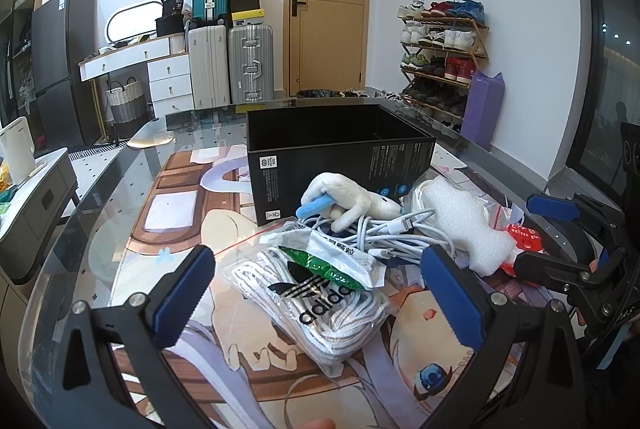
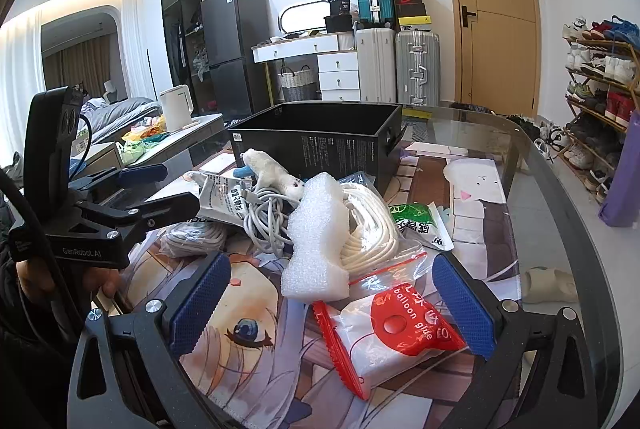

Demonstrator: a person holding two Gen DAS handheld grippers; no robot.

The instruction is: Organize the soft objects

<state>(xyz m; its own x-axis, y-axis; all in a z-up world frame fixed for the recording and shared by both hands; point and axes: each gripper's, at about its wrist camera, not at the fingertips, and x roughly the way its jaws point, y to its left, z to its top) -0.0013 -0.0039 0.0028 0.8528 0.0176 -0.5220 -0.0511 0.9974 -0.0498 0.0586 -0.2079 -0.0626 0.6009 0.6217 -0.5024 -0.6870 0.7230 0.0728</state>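
Soft pile (image 2: 320, 229) against box wall (image 2: 320, 149)

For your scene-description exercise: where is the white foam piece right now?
In the right wrist view the white foam piece lies mid-table between the open fingers, on the bagged white cord, in front of the black box.

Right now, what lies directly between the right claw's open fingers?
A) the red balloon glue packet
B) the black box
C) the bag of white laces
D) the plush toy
A: the right claw is open, and the red balloon glue packet lies on the mat between its blue pads.
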